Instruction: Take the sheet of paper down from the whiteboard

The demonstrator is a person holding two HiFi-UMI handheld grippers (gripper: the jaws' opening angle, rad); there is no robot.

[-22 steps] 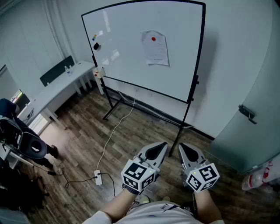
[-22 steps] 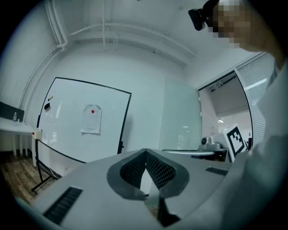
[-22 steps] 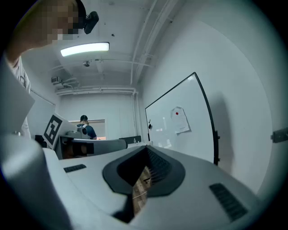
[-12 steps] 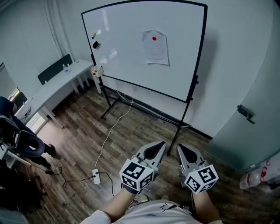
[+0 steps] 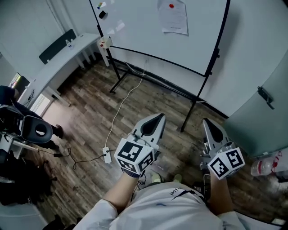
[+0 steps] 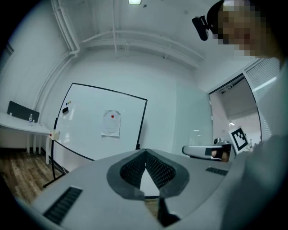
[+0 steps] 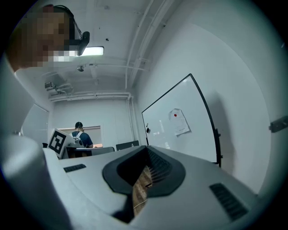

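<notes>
While left claw point(image 5: 159, 116) closed, paper point(image 5: 173, 17) well apart.

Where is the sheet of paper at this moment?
In the head view the sheet of paper hangs at the top edge, right of centre, on the whiteboard, with a red magnet near its top.

Head view: whiteboard point(image 5: 135, 24) top cut off at frame edge. Sheet of paper point(image 5: 173, 20): print too small to read.
</notes>
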